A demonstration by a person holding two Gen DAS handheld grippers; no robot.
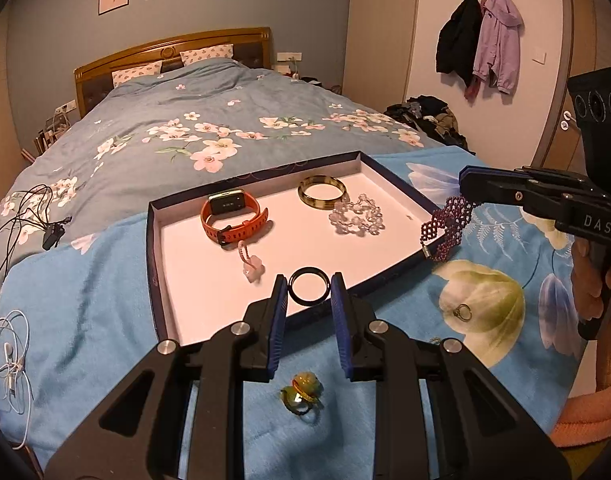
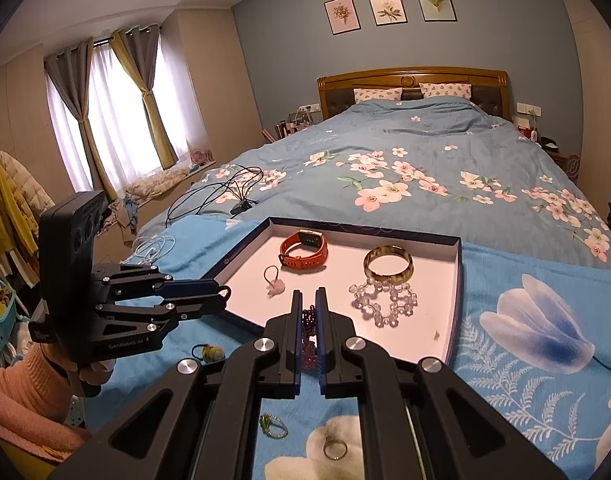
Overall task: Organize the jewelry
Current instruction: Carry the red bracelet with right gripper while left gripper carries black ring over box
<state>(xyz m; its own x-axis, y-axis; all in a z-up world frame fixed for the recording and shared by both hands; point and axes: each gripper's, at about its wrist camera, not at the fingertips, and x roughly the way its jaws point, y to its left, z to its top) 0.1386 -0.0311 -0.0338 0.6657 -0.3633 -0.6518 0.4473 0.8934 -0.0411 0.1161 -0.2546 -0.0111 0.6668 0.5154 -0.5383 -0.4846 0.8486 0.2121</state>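
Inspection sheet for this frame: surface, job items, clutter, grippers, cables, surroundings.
Surface: blue floral blanket on the bed.
Job's things: tray holds orange watch, bangle, clear bead bracelet, pink charm; rings lie on the blanket.
Clutter: yellow hair tie.
Grippers: left gripper grips black ring; right gripper holds purple bead bracelet.
Cables: white earphones, black cable.
Surroundings: coats, curtains.

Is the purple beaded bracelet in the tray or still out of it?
Out. The purple beaded bracelet hangs from the right hand-held gripper, shut on it, at the tray's edge.
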